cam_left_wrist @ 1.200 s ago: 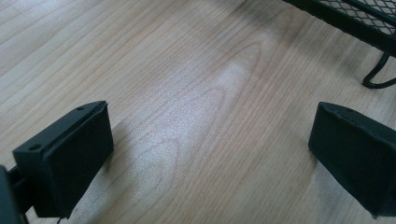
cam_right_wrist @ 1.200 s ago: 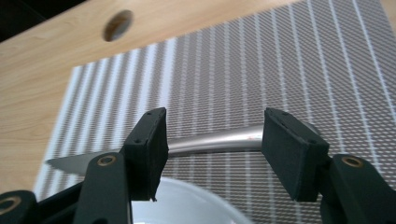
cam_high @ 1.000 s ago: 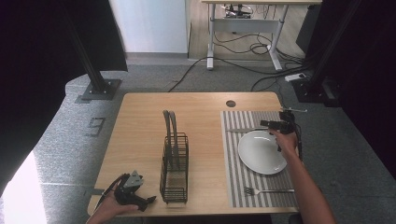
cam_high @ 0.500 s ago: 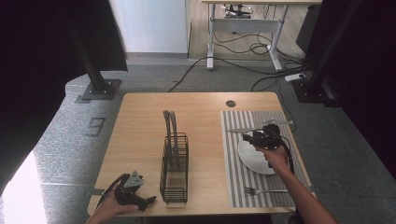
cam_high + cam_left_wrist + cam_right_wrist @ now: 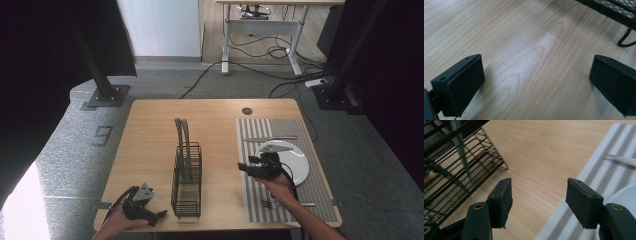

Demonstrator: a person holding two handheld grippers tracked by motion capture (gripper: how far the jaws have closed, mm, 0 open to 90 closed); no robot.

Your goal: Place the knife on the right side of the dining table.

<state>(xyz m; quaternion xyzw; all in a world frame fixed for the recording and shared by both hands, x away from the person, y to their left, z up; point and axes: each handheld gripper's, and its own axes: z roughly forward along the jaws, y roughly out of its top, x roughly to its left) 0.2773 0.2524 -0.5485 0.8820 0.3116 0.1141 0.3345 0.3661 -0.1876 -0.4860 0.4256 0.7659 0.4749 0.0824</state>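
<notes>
— Where's the wire rack point(image 5: 187, 175) from the right tool point(image 5: 246, 168)?
— Ahead of its empty, parted jaws, apart.
— The left tool point(image 5: 536, 75)?
— Open, empty, rack's foot possibly just beyond, on the worktop point(image 5: 150, 145).

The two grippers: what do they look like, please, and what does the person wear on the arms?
Both the left gripper and the right gripper are black, each with two blocky rectangular jaws and a trailing black cable. The left one carries a grey three-cornered plate on top. The forearms are bare, no sleeves in view.
</notes>
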